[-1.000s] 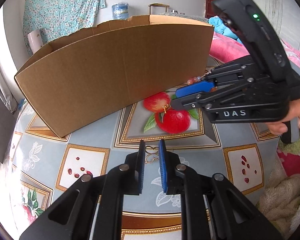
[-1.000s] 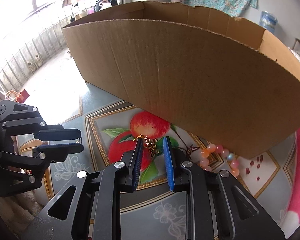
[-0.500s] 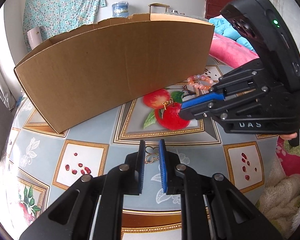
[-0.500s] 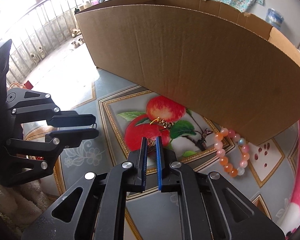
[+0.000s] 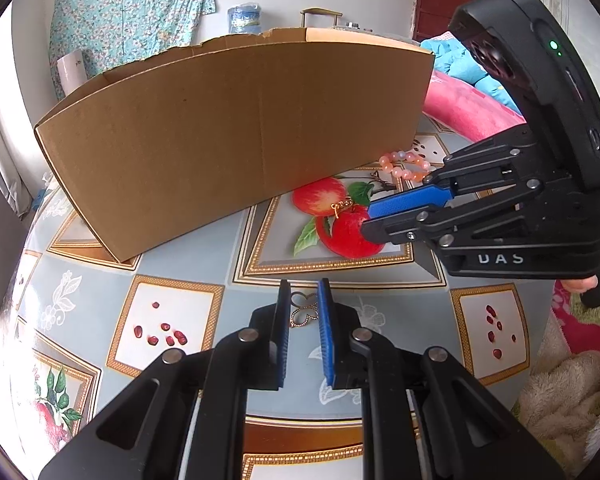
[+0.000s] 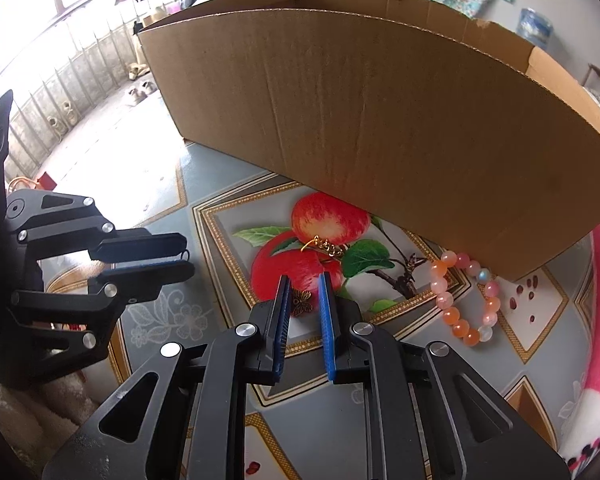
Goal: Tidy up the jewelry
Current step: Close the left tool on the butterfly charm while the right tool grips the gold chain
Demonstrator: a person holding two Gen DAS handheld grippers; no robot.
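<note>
My left gripper (image 5: pixel 304 284) is shut on a gold clover-shaped pendant (image 5: pixel 302 314), whose thin wire ring pokes out past the fingertips (image 6: pixel 182 254) in the right wrist view. My right gripper (image 6: pixel 305 278) hovers low over the apple print; its jaws are opening. Between them lies a bronze butterfly charm (image 6: pixel 302 303) on a short gold chain (image 6: pixel 326 246), with a gap at the right pad. From the left wrist view the right gripper (image 5: pixel 366 218) points at that chain (image 5: pixel 342 205). A pink and orange bead bracelet (image 6: pixel 445 300) lies to the right near the cardboard box (image 6: pixel 380 120).
The long open cardboard box (image 5: pixel 240 128) stands across the back of the table. The tablecloth (image 5: pixel 180 248) has apple and seed prints. A pink blanket (image 5: pixel 460 112) and a beige towel (image 5: pixel 560 392) lie at the right. A hand (image 5: pixel 580 282) holds the right gripper.
The right gripper's jaws closed nearly shut around the charm's chain, then spread again. It drew back from the box a little. The left gripper and its pendant stayed put.
</note>
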